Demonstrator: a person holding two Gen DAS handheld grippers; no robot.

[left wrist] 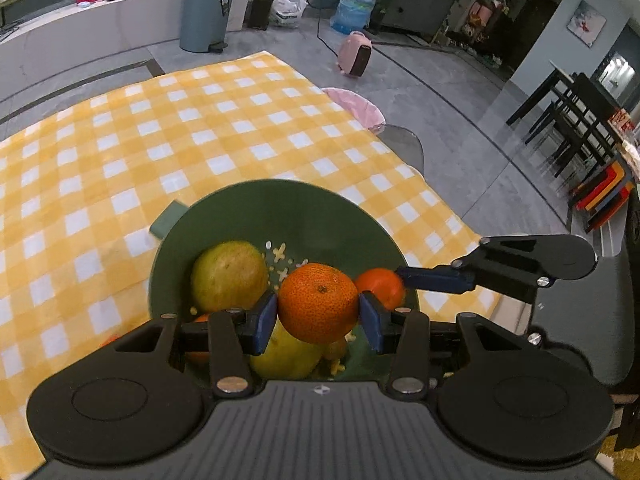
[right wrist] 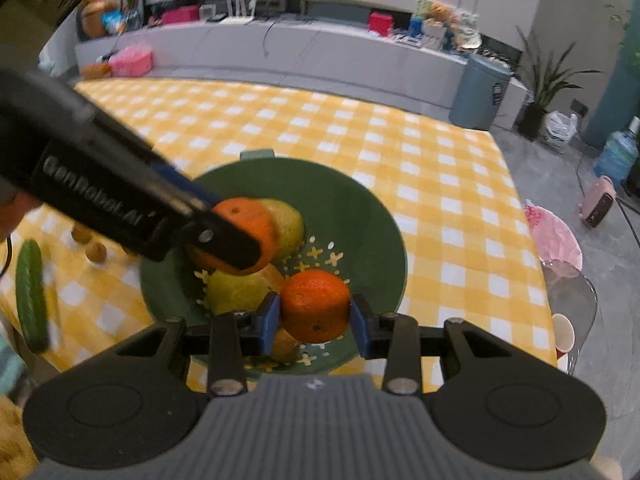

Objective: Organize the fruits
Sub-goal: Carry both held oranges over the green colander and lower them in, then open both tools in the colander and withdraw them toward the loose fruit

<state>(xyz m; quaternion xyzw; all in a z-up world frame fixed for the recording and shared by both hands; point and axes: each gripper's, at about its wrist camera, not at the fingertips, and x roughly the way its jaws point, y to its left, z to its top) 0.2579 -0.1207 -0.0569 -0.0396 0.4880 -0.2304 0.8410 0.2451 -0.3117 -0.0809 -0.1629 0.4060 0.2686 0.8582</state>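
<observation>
Left wrist view looks down on a green bowl [left wrist: 296,208] that sits on a yellow checked tablecloth [left wrist: 120,152]. The left gripper [left wrist: 319,314] is clamped on an orange [left wrist: 318,300], its blue pads pressed to either side, and holds it over the bowl. The right gripper [left wrist: 400,276] reaches in from the right, closed on a smaller orange [left wrist: 380,286]. The right wrist view shows the same: that gripper [right wrist: 315,314] has its pads tight on its orange [right wrist: 314,304] above the bowl [right wrist: 360,208], and the left gripper [right wrist: 240,236] comes in from the upper left with its orange [right wrist: 250,216].

Judging from this, the sorting is well along. A green-yellow pear-like fruit [left wrist: 228,276] and a yellow one [left wrist: 286,354] already lie in the bowl, along with something orange low at the left edge that I cannot make out. Both oranges have yet to be let go. On the cloth beside the bowl a cucumber [right wrist: 30,296] and two small brown fruits [right wrist: 90,244] are left over, so there may be more to gather.

The two tools are close together over one bowl, so they could bump, and a dropped orange may roll off the fruit beneath it. Further off stand a bin [left wrist: 206,12], a water bottle [left wrist: 354,6], a pink heater [left wrist: 356,54] on the floor and a red cup [right wrist: 563,336] past the table edge, none of them in the way
</observation>
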